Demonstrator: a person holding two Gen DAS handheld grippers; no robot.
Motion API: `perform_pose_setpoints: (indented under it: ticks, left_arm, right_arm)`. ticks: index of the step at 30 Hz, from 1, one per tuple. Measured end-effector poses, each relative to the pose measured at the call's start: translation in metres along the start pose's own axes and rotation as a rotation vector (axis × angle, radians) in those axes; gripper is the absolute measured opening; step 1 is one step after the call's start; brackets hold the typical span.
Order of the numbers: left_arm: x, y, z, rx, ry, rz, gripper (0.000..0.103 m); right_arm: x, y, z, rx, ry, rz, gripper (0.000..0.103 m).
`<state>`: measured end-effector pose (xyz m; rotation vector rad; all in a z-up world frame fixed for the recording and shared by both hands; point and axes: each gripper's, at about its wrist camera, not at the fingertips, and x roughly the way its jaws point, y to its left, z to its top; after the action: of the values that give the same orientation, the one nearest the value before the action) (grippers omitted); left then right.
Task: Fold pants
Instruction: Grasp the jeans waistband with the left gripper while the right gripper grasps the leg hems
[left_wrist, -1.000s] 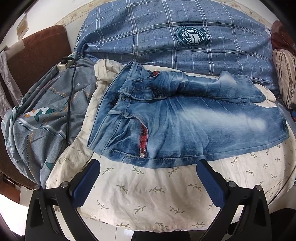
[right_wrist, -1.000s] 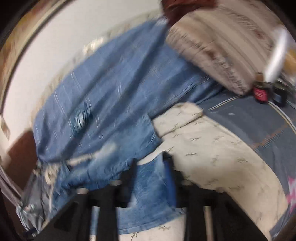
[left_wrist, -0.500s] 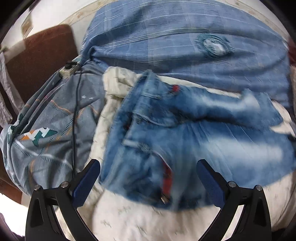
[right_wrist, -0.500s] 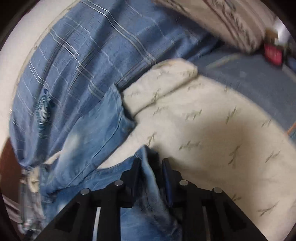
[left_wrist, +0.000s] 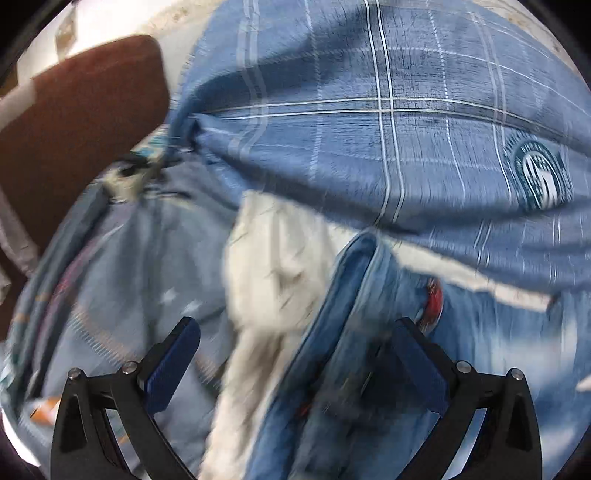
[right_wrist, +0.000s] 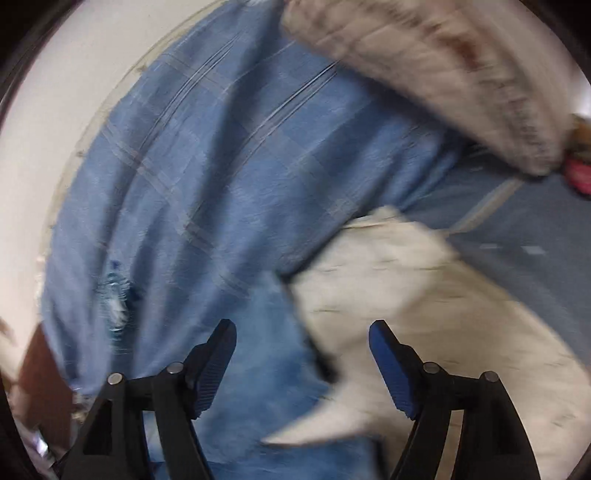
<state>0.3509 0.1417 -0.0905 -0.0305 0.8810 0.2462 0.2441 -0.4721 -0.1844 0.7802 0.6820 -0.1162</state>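
Observation:
The faded blue jeans (left_wrist: 373, 332) lie on a cream leaf-print cloth (left_wrist: 273, 266); the view is blurred. My left gripper (left_wrist: 295, 354) is open and low over the waistband end, with the waistband between its fingers. In the right wrist view the leg end of the jeans (right_wrist: 266, 354) lies flat beside the cream cloth (right_wrist: 399, 295). My right gripper (right_wrist: 303, 354) is open and empty just above the denim edge.
A blue plaid quilt (left_wrist: 388, 122) with a round badge lies behind the jeans. A grey patterned sheet (left_wrist: 122, 266) and a brown headboard (left_wrist: 74, 122) are at the left. A striped pillow (right_wrist: 443, 66) and a red item (right_wrist: 580, 173) are at the far right.
My right gripper has opened and let go of the jeans leg. My left gripper has moved forward and down, close over the waistband, staying open.

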Motion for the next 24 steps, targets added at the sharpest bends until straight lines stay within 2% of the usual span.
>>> perform_pose_setpoints:
  ticks: [4,9,10,12,13,14,16,17,19,20,22,23,24]
  left_arm:
    - [0.049,-0.025,0.024,-0.021,0.084,-0.036,0.103]
    - [0.079,-0.059,0.037,0.007,0.033,-0.039,0.103]
    - [0.085,-0.066,0.037,0.016,0.039,-0.053,0.1]
    - [0.101,-0.077,0.033,0.044,0.089,-0.086,0.081]
    - [0.109,-0.082,0.029,0.058,0.121,-0.102,0.061]
    - [0.12,-0.086,0.023,0.077,0.153,-0.095,0.051]
    - [0.127,-0.09,0.018,0.109,0.142,-0.06,0.042]
    - [0.129,-0.087,0.015,0.109,0.132,-0.09,0.032]
    - [0.129,-0.08,0.012,0.069,0.132,-0.159,0.027]
    - [0.128,-0.076,0.013,0.058,0.125,-0.17,0.025]
    - [0.124,-0.071,0.014,0.043,0.11,-0.199,0.023]
    - [0.122,-0.067,0.015,0.037,0.104,-0.211,0.022]
    - [0.118,-0.063,0.017,0.028,0.094,-0.226,0.021]
  right_arm:
    - [0.039,0.024,0.014,-0.08,0.056,-0.027,0.077]
    - [0.069,0.029,0.031,-0.096,0.085,-0.001,0.077]
    - [0.076,0.032,0.034,-0.114,0.086,0.003,0.077]
    - [0.085,0.037,0.038,-0.143,0.098,-0.001,0.077]
    - [0.094,0.041,0.039,-0.164,0.109,-0.007,0.077]
    - [0.1,0.044,0.04,-0.179,0.111,-0.016,0.077]
    - [0.112,0.049,0.041,-0.207,0.1,-0.049,0.077]
    - [0.117,0.051,0.039,-0.217,0.103,-0.053,0.077]
    - [0.135,0.054,0.036,-0.233,0.15,-0.07,0.077]
    - [0.141,0.055,0.034,-0.238,0.16,-0.079,0.077]
    - [0.151,0.059,0.028,-0.273,0.14,-0.085,0.077]
    - [0.155,0.064,0.024,-0.312,0.131,-0.089,0.075]
    - [0.157,0.069,0.022,-0.339,0.126,-0.094,0.063]
